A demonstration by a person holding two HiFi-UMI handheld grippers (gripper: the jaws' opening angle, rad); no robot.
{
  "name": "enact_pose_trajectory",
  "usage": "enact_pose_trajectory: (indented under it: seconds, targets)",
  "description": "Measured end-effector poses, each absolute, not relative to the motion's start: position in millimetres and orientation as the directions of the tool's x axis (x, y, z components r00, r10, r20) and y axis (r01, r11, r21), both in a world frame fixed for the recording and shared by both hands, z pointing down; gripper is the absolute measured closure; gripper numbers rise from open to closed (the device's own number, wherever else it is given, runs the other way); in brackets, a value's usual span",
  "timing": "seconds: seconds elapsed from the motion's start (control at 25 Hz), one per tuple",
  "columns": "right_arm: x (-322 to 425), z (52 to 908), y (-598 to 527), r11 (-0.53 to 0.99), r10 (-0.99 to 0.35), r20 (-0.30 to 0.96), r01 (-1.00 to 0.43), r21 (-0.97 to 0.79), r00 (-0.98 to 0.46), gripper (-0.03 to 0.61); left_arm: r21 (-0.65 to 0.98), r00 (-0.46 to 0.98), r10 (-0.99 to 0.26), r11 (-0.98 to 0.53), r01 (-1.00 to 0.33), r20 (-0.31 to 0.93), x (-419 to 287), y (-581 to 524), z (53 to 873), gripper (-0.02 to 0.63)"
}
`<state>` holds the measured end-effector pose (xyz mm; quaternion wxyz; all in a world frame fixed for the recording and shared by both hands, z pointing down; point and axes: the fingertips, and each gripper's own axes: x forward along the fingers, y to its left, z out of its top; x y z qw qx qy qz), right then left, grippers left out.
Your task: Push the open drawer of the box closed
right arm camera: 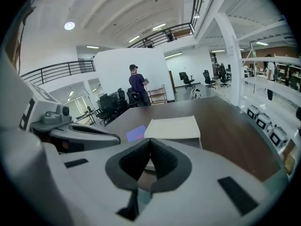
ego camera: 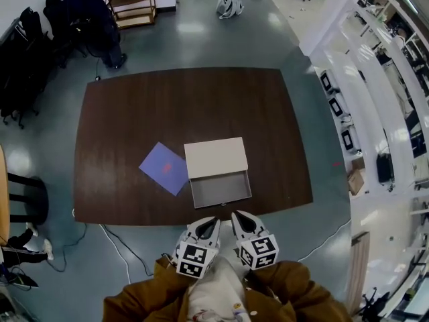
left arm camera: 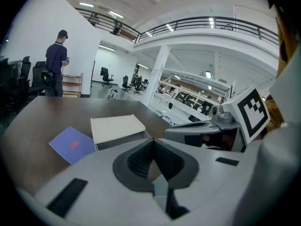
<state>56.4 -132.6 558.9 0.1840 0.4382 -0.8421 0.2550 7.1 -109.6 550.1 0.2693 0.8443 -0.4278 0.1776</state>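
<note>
Left tongs point(ego camera: 209, 221) and right tongs point(ego camera: 240, 217) are held closed, empty; the drawer point(ego camera: 220, 188) just ahead is yet to be pushed into its box point(ego camera: 216, 157).

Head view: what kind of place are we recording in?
Probably a big open-plan office or lab hall: black office chairs near a dark wooden table, long white shelving along one side, and a railed mezzanine overhead.
</note>
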Motion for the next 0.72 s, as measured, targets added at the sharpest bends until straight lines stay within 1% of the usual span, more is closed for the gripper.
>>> enact_pose_trajectory:
  seconds: [0.36, 0.72]
  targets:
    - [59.1, 618.0, -147.5, 0.463, -0.594, 0.605, -0.840, -0.283, -0.531, 0.574, 0.280, 0.469, -0.636, -0.380, -0.881, 0.612, 14.0, -132.7, 608.5, 0.607]
    - [67.2, 669.8, -150.5, 0.452, -0.514, 0.682, -0.840, -0.300, -0.520, 0.574, 0.275, 0.419, -0.571, -0.324, -0.905, 0.706, 23.8, -133.6, 661.1, 0.607]
